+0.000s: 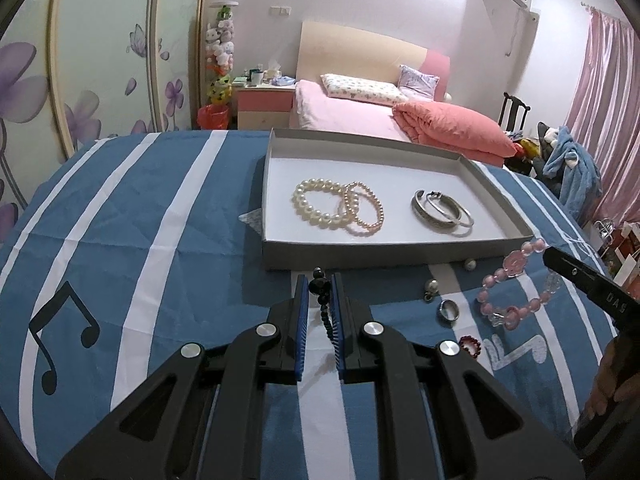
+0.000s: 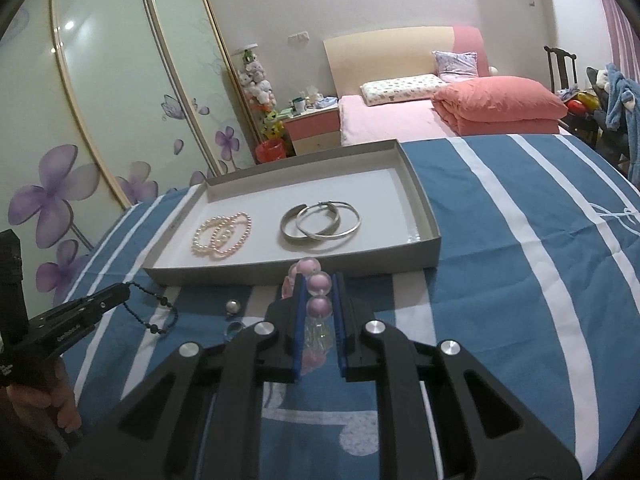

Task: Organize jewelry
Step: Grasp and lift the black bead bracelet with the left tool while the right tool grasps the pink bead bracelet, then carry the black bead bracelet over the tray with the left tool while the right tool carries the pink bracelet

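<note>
My left gripper (image 1: 319, 286) is shut on a black bead bracelet (image 1: 322, 296), which hangs between its blue pads just in front of the grey tray (image 1: 360, 254). The same black bead bracelet (image 2: 158, 314) dangles from it in the right wrist view. My right gripper (image 2: 318, 286) is shut on a pink bead bracelet (image 2: 319, 283), and that pink bead bracelet (image 1: 512, 292) hangs lifted above the cloth. In the tray lie pearl bracelets (image 1: 320, 204) and silver bangles (image 1: 442, 211).
On the blue striped cloth (image 1: 160, 240) in front of the tray lie a silver ring (image 1: 449, 310), a small red bead ring (image 1: 469, 346) and two pearl earrings (image 1: 432, 288). A bed (image 1: 360, 108), wardrobe doors and a chair stand behind.
</note>
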### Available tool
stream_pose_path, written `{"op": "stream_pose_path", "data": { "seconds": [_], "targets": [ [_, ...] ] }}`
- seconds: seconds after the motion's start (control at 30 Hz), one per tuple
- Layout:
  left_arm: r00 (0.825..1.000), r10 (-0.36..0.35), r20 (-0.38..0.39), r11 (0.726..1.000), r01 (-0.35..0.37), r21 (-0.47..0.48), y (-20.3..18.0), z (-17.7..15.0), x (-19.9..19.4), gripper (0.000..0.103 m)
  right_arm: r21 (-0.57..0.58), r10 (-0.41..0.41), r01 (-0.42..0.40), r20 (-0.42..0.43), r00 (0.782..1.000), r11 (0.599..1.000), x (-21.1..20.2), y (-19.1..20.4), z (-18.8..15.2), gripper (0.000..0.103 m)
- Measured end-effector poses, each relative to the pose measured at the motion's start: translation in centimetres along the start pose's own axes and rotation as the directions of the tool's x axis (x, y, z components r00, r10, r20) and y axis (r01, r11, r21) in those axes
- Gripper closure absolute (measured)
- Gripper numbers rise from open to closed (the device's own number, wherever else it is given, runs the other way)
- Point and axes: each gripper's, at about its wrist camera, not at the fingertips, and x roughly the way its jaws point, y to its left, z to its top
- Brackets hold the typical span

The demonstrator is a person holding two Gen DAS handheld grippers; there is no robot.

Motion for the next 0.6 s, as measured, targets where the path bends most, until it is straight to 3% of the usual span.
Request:
{"op": "stream_pose_path", "data": {
  "seconds": [0.6],
  "targets": [
    [0.999, -0.022, 0.043, 1.0, 0.022, -0.003, -0.8, -0.4, -1.2, 0.091, -0.001, 0.055, -0.055, 0.055, 0.997, 0.999, -1.6, 1.7, -0.1, 0.09]
  ]
}}
